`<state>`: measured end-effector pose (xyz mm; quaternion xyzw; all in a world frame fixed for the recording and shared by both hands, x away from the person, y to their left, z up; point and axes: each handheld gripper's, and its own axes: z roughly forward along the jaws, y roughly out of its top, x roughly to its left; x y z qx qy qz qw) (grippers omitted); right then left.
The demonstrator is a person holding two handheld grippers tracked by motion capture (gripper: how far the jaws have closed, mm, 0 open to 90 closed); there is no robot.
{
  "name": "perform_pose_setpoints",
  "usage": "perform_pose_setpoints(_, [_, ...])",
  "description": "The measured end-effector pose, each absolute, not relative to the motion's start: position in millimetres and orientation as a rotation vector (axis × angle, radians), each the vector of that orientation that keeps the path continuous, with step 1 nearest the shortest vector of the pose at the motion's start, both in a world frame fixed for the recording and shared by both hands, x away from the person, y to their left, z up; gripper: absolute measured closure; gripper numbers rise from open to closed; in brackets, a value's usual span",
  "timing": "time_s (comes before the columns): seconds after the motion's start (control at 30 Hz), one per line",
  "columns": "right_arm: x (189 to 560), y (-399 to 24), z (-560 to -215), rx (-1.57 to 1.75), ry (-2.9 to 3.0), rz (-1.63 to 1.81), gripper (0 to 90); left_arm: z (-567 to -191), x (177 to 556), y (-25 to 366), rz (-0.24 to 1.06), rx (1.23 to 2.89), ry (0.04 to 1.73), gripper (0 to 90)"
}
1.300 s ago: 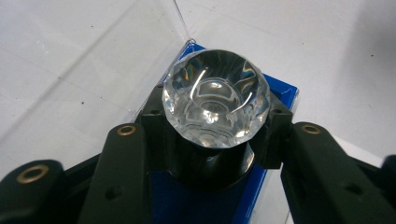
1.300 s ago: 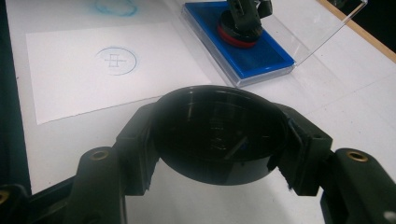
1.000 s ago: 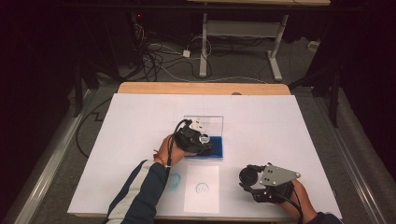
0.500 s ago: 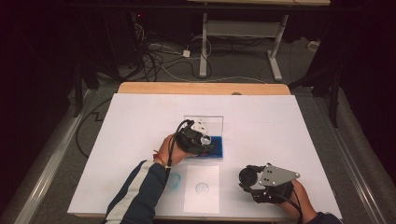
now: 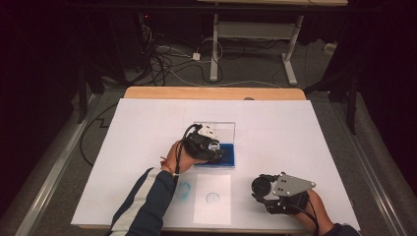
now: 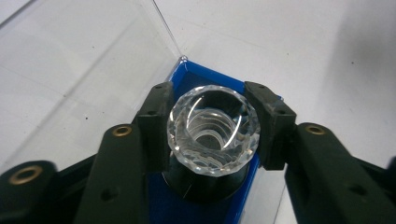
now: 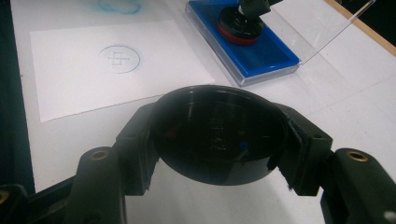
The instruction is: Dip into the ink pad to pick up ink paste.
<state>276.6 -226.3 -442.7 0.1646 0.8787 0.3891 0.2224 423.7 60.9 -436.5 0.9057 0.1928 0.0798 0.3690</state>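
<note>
Stamp (image 6: 214, 135) standing on blue ink pad (image 5: 227, 155), pinched at its faceted clear knob by left gripper (image 6: 214, 128) jaws. Hard, slick, probably brittle: best held low on the knob. Black cap (image 7: 219, 133) clamped in right gripper (image 7: 217, 140); paper (image 5: 212, 199) on table (image 5: 295, 128).

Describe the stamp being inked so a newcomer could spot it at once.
On the white table, find the blue ink pad in its clear-lidded case. The stamp stands on it, gripped by the left gripper. Its faceted crystal knob sets it apart from the plain black cap.
</note>
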Motion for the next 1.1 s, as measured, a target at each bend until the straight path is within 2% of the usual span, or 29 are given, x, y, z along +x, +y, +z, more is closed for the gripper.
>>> perform_pose_setpoints(0.27, [276.6,-226.2,-442.5,0.462,2.424,1.077,38.3,-434.7,422.6,59.6,0.212,2.343,0.510,54.0])
perform_pose_setpoints(0.33, [276.6,-226.2,-442.4,0.461,2.426,1.078,38.2,-433.7,422.3,60.5,0.247,2.340,0.532,54.1])
perform_pose_setpoints(0.47, [277.3,-226.9,-442.3,0.469,2.424,1.086,38.2,-430.5,422.1,62.7,0.219,2.316,0.522,54.1])
perform_pose_setpoints(0.63, [277.6,-226.8,-441.9,0.469,2.420,1.085,38.2,-425.1,422.0,62.6,0.269,2.330,0.527,54.1])
perform_pose_setpoints(0.67, [277.8,-226.8,-441.8,0.468,2.419,1.087,38.2,-424.0,422.9,63.9,0.242,2.321,0.520,54.1])
perform_pose_setpoints(1.1, [277.8,-228.0,-440.5,0.481,2.403,1.097,38.2,-412.7,421.3,71.5,0.264,2.296,0.521,54.1])
